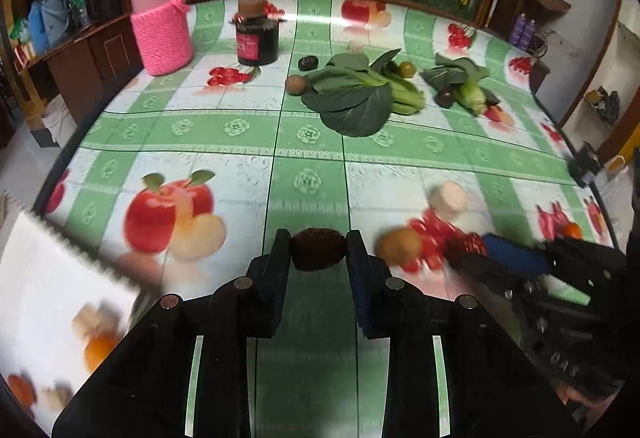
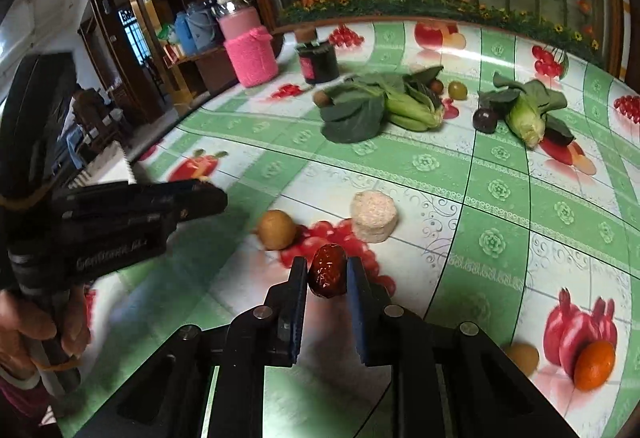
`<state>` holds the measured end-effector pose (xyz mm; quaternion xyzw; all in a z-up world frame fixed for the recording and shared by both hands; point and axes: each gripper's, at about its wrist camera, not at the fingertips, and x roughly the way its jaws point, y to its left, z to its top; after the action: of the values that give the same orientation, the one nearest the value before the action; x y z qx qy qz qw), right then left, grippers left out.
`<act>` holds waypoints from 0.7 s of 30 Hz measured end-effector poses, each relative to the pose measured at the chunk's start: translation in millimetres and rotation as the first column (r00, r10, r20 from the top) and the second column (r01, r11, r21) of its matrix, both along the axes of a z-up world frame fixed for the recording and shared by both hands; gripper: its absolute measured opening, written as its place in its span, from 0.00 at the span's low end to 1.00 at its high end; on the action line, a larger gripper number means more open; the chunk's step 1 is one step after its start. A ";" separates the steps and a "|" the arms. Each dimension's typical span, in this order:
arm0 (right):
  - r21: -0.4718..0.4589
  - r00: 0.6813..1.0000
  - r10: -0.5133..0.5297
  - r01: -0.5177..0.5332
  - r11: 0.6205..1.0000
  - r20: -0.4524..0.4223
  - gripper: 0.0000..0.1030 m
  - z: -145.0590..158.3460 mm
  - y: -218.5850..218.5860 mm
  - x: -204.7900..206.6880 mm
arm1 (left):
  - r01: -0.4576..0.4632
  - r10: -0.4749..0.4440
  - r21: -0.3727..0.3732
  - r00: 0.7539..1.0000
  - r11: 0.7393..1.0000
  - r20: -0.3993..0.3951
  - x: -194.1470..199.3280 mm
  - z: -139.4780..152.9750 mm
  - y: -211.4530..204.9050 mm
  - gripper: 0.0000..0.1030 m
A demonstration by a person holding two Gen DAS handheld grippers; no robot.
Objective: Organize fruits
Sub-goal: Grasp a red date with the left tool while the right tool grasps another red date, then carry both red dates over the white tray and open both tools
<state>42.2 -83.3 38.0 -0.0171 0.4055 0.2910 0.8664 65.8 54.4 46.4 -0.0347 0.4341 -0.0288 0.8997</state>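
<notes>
Both grippers pinched fruit: the left gripper point(image 1: 318, 252) a dark brown fruit point(image 1: 318, 249), the right gripper point(image 2: 327, 276) a red date point(image 2: 327, 275), glossy only in its own view.

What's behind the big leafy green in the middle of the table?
Behind the leafy green, a green round fruit and a small reddish-brown one show, the latter partly covered by leaves. Anything else under the leaves is hidden.

table point(image 2: 500, 238) — greens point(image 2: 384, 110) left of corn point(image 2: 526, 122); jar point(image 2: 318, 64) behind | cake point(image 2: 374, 216) right of kiwi point(image 2: 276, 230)
</notes>
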 end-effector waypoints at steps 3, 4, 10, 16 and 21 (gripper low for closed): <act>0.035 1.000 0.002 -0.003 0.999 0.013 0.19 10.8 -0.5 -20.8 | 0.009 -0.009 -0.002 1.000 1.000 0.018 -28.4 10.5 0.2 0.26; 0.044 1.000 0.003 -0.004 0.999 0.014 0.19 12.8 0.1 -26.3 | 0.011 -0.011 -0.001 1.000 1.000 0.021 -34.5 12.4 1.1 0.26; 0.106 0.999 0.025 -0.029 0.994 0.034 0.19 25.7 13.8 -70.0 | -0.008 0.004 0.055 0.998 0.998 0.067 -83.3 29.8 19.6 0.26; 0.173 0.995 0.086 -0.094 0.980 0.056 0.19 37.9 46.1 -106.4 | -0.091 0.078 0.118 0.990 0.989 0.115 -128.6 40.0 60.7 0.26; 0.197 0.986 0.152 -0.162 0.967 0.066 0.19 43.0 83.1 -127.6 | -0.172 0.149 0.153 0.978 0.973 0.148 -158.9 42.9 96.3 0.26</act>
<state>-85.3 -0.2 81.0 0.0314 0.3494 0.3977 0.8478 -93.1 150.7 89.4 0.0067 0.3685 0.0777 0.9263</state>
